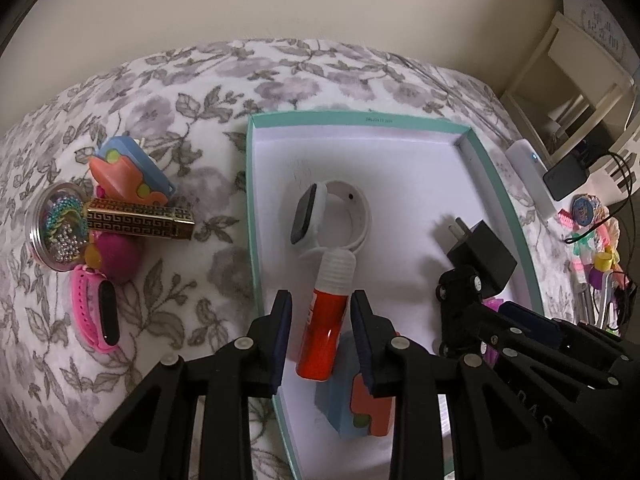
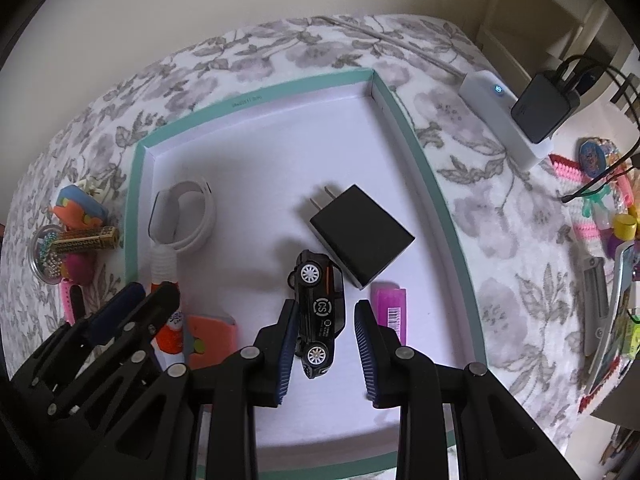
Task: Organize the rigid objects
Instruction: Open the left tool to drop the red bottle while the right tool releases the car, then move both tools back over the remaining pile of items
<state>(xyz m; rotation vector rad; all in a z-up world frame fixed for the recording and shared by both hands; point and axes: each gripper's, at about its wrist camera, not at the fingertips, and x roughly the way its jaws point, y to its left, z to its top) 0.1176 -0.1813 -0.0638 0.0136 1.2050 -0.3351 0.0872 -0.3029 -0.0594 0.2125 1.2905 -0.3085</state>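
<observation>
1. Glue stick (image 1: 322, 328) flat in the box (image 1: 360, 118), near its left wall, white cap against a white watch (image 1: 332, 216).
2. Left gripper (image 1: 320, 304) over it, narrow but not closed: a finger on either side, with a sliver of gap each way.
3. Toy car (image 2: 320, 308) on its side mid-box, wheels facing up.
4. Right gripper (image 2: 326, 312) astride the car, narrow; left finger at the car's edge, right finger clear of it.
5. Black charger (image 2: 364, 236) in the box just beyond the car; pink block (image 2: 390, 308) beside the car, toward the box's right wall.
6. Blue-orange toy (image 1: 360, 408) at the box's near end.
7. Left of the box: gold case (image 1: 136, 220), bead dish (image 1: 52, 232), pink band (image 1: 96, 316).
8. Right of the box: power strip (image 1: 528, 176).
</observation>
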